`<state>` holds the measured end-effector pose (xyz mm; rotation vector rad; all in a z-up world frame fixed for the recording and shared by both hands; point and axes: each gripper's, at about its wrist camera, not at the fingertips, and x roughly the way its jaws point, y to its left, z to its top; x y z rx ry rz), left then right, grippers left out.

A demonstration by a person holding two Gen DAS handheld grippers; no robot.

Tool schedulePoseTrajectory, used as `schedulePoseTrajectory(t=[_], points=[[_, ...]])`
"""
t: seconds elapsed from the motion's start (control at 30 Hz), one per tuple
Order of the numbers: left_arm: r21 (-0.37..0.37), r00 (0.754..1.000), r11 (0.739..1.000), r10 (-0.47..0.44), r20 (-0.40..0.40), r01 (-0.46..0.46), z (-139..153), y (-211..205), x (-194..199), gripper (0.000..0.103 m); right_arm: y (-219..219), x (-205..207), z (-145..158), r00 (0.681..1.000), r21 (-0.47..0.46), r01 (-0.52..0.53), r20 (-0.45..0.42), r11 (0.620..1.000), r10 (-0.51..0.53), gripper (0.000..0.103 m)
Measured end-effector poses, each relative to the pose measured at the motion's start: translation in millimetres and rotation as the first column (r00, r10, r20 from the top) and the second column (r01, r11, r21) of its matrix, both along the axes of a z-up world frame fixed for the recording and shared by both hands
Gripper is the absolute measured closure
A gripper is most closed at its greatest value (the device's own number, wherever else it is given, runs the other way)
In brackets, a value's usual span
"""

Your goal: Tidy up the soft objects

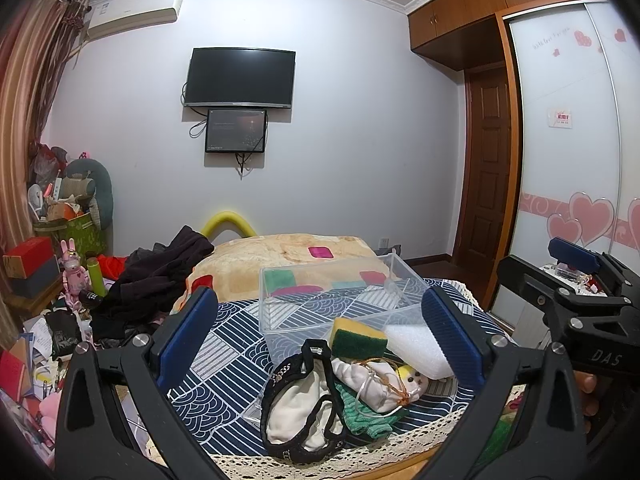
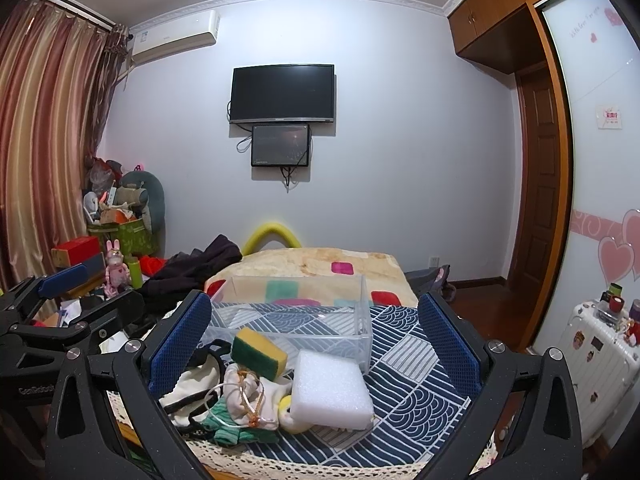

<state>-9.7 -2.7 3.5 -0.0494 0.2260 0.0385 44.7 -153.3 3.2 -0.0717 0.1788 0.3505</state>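
Bedroom wall with TV (image 2: 282,93) backing a blue patterned tablecloth (image 2: 416,364) where soft items are lying beside a clear bin (image 2: 296,312): white foam block (image 2: 330,390), yellow-green sponge (image 2: 258,352), cream pouch (image 2: 244,394), while left gripper (image 1: 320,336) and right gripper (image 2: 314,344), marked "DAS", are hovering wide open, holding nothing.

A bed (image 2: 416,364) is covered by a navy patterned quilt. On it are laid a clear plastic box (image 2: 296,312), a white foam block (image 2: 330,390) and a beige plush blanket (image 2: 320,272).
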Motion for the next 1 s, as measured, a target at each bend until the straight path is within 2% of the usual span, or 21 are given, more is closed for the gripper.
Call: schedulePoseTrajectory(t=[0.63,0.87,1.0], points=[[-0.007,1.000,1.000,0.002,-0.006,-0.002,3,-1,3,0.000,1,-2,2,1.000,0.000,-0.004,0.001,1.000,0.004,0.000],[-0.027,0.999,1.000,0.006,-0.053,-0.007,-5,4,17,0.000,-5,12,-9,0.999,0.003,0.011,-0.039,1.000,-0.011,0.000],[-0.049,0.995,0.999,-0.006,-0.102,0.001,-16,8,32,0.000,-8,28,-22,0.995,-0.002,0.013,-0.095,1.000,-0.013,0.000]])
